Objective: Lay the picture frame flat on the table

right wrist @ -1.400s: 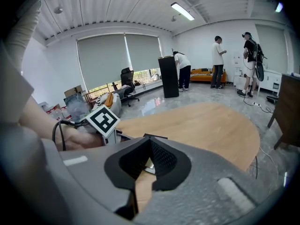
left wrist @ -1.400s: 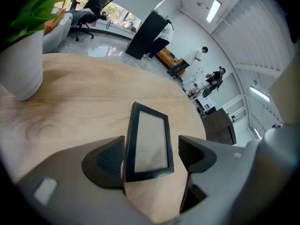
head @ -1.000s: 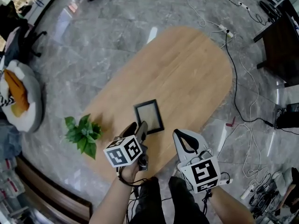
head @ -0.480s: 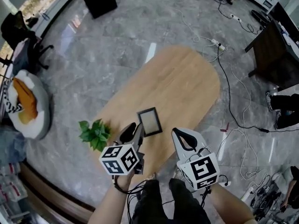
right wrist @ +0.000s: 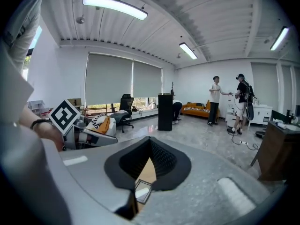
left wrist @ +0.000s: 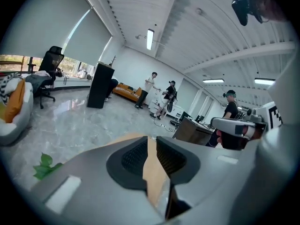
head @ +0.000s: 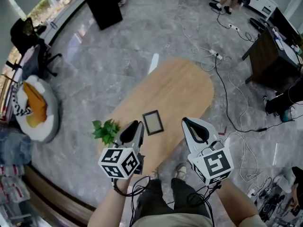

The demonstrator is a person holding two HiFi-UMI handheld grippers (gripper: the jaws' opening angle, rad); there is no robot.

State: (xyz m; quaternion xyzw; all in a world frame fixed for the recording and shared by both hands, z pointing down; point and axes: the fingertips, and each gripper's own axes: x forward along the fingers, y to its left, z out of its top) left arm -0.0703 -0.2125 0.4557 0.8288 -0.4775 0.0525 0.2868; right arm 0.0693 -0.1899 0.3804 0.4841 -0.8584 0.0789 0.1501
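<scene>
On the wooden table (head: 182, 86) the picture frame (head: 153, 122) lies flat, near the edge on my side, with a small green plant (head: 106, 129) to its left. I hold both grippers above this edge, not touching the frame. The left gripper (head: 134, 125) is closing its jaws; the gap is narrow and nothing is in it. The right gripper (head: 186, 121) has its jaws together, empty.

The table (head: 180, 86) is matt pale wood; the floor (head: 109, 65) glossy grey stone.

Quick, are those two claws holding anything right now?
Left gripper: closing, nothing between its jaws.
Right gripper: shut, empty.
</scene>
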